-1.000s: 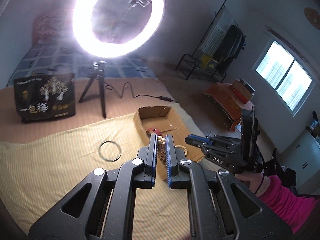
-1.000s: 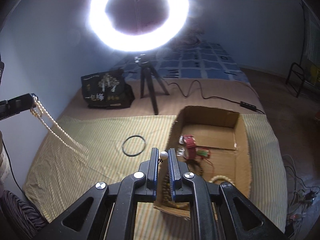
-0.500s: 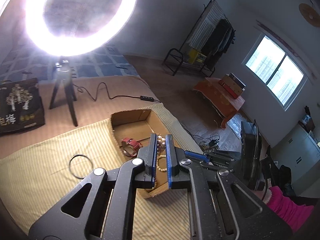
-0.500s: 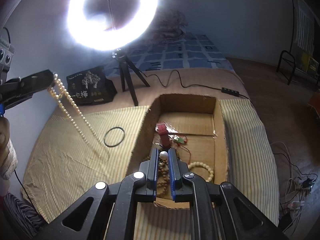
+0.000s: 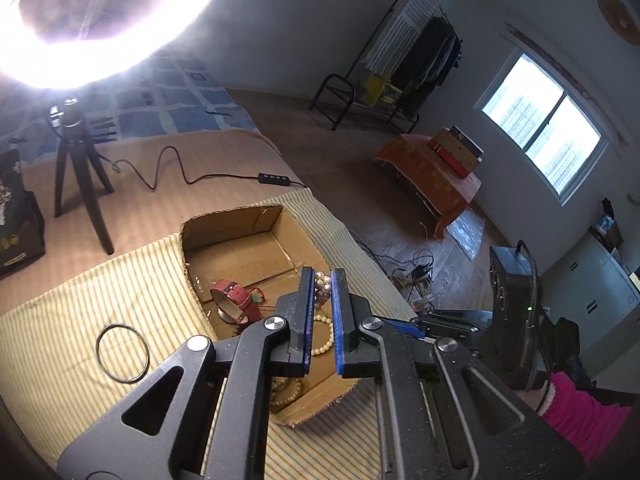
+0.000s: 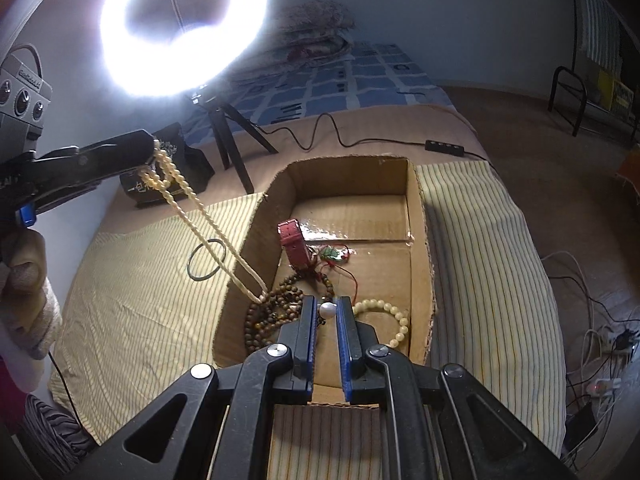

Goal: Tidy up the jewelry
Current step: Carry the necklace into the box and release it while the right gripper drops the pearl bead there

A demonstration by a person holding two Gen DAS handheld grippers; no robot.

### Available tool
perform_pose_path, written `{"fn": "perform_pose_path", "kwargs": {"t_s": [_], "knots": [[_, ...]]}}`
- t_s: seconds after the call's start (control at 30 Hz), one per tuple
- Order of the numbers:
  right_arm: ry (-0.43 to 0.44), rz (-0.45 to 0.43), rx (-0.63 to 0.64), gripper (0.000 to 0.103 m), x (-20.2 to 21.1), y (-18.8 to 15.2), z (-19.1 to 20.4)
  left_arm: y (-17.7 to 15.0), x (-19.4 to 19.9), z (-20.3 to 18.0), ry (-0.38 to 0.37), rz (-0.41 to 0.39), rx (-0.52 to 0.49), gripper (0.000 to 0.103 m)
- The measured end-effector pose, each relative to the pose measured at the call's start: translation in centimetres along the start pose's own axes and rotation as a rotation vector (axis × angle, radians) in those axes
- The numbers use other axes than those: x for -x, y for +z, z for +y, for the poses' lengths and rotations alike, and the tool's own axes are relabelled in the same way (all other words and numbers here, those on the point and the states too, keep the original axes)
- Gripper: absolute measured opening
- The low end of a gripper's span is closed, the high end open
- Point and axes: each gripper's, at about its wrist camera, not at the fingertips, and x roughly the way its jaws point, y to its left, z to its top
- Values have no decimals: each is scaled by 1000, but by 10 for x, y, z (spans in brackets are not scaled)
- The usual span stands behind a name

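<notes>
Two strands of the pearl necklace (image 6: 208, 220) slope from my left tongs (image 6: 154, 148), which pinch its top, down over the rim of the cardboard box (image 6: 420, 216), its bottom end already among the brown beads (image 6: 280, 304) inside. My right tongs (image 6: 328, 312), nearer the box floor, pinch one white bead (image 6: 328, 310). The box sits on a striped bedspread (image 6: 140, 300), with a black ring (image 6: 207, 260) left outside it.

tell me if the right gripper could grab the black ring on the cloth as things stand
Probably not yet. The right gripper is shut on a white bead, and the hanging pearl necklace crosses before the black ring.
</notes>
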Motion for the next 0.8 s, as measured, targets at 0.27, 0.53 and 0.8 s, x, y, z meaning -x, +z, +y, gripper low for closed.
{"fn": "perform_pose_path", "kwargs": {"t_s": [0.27,0.53,0.8], "knots": [[14,30,-1,14,-15,-4,-6,-5,-40,11,-25,74,-5,6],[-2,18,-14,58,-22,-4,-12,-15,-62,30,12,115,-35,40],[-31,7,-9,64,-20,-3,-14,-27,-52,74,105,103,-36,40]]}}
